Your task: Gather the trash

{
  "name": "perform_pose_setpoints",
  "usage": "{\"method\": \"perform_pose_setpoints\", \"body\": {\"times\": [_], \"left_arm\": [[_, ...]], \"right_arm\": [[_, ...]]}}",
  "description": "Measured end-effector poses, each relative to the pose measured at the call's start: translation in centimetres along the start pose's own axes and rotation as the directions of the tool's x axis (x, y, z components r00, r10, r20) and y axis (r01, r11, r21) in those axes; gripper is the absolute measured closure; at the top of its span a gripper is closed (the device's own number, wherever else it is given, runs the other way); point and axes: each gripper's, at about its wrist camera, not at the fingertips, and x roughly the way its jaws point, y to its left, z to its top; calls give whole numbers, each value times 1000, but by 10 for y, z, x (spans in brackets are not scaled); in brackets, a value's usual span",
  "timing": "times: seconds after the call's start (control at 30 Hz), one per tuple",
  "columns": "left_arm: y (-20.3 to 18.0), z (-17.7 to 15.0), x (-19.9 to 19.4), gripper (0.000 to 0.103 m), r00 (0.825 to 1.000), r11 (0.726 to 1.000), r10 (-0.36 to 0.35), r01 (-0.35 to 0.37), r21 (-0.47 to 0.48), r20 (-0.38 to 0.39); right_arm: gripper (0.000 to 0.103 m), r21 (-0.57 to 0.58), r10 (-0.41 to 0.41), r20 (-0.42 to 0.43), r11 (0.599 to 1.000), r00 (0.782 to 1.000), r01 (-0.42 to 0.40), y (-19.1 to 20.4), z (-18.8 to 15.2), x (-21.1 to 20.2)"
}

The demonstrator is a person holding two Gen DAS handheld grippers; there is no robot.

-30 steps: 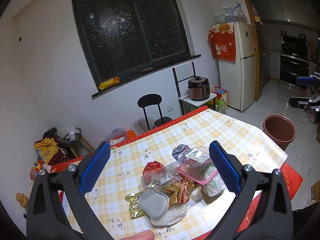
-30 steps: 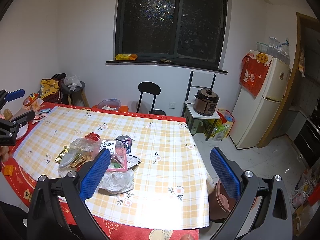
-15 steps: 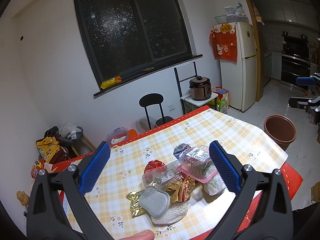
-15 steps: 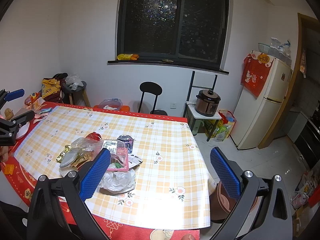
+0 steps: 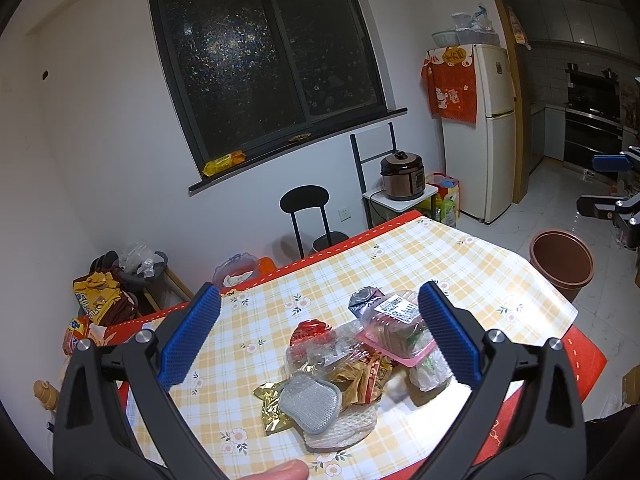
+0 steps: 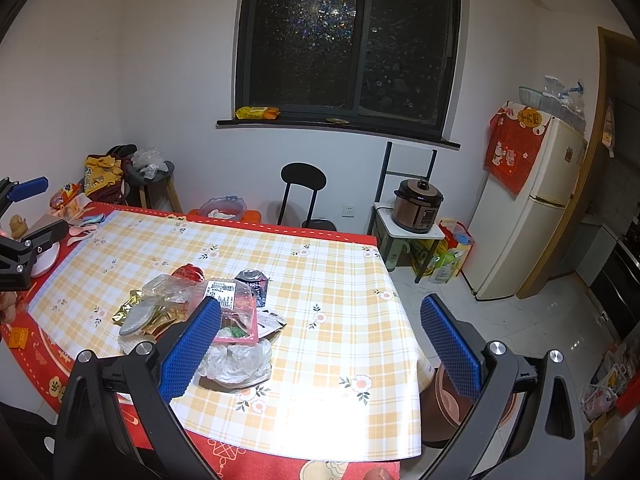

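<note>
Taking the trash pile (image 6: 192,312) as the landmark and reading from the right wrist view, the left tongs (image 6: 24,208) hang far to the pile's left, past the desk's (image 6: 328,280) red-edged corner, spread apart and holding nothing. They seem parked off the edge, probably so the approach to the heap stays free.

The pile itself sits on the checked cloth toward the near-left part of the desk, everything bunched and overlapping as if gathered for one sweep. At its left edge lie a gold foil wrapper (image 5: 270,408) and a grey scouring pad (image 5: 310,402) resting on a white mesh piece. In the middle are crumpled clear plastic and a red-capped item (image 5: 310,330). On its right side a pink tray with a printed label (image 5: 400,332) rests tilted on a crumpled white bag (image 6: 236,360), with a dark foil pouch (image 6: 252,282) just behind.

Right of the pile, the right tongs (image 6: 320,344) hover above the desk's near edge, also spread wide and empty. In the left wrist view the left tongs (image 5: 320,340) frame the heap between their blue pads, which suggests an aim at it, though nothing is touched yet.

Farthest right of the pile, off the desk's end, a brown bin (image 5: 562,258) stands on the floor with its mouth upward, likely the destination.
</note>
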Motion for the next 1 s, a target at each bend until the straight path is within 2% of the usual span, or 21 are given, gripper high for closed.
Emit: {"method": "perform_pose_setpoints", "body": {"times": [0.73,0.9,1.0], "left_arm": [[-2,6,2,5,999,1000,-19,18,-19,-27],[0,2,3,5,999,999,-28,26,-47,-44],[3,-4,5,5,997,998,-25,20,-64,-66]], "right_arm": [[5,-2,24,-10,1000,1000,-24,0,-2,6],[5,20,60,-7,998,998,-60,-7,-7,12],[5,57,125,-2,991,992,-124,-15,-11,22]]}}
